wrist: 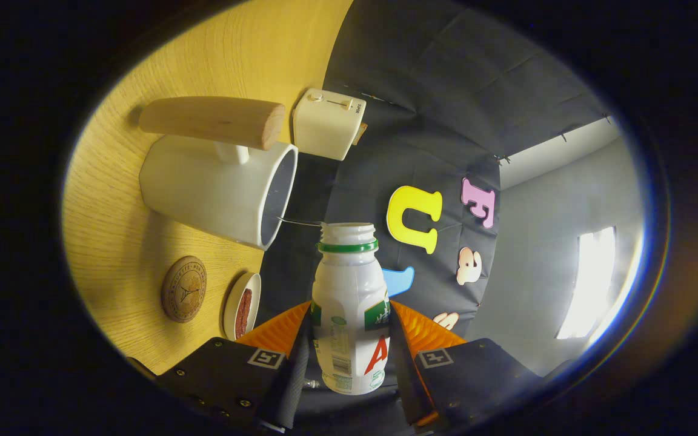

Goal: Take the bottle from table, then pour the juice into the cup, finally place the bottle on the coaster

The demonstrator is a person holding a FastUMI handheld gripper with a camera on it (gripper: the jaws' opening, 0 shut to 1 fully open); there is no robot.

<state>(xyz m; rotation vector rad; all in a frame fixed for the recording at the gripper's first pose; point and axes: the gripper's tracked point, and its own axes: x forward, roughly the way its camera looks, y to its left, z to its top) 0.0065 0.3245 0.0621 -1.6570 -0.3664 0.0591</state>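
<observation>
Beside the cup [219,188], the gripper [349,339] clamps the open bottle [349,309] between both fingers, rolled sideways with its mouth at the rim: pouring in hand; next likely righting it and setting it on the coaster [183,288].

Table [125,242]: light yellow wood grain, running across the tilted view on the left. Booth wall [434,109]: dark cloth, creased, with visible seams, hung behind the far edge of the table. Right of the cloth a plain grey room wall [537,254] showed, with a paler band above it. A bright rectangular window or light panel [591,281] glared on that grey wall, overexposed; detail within it could not be made out.
</observation>
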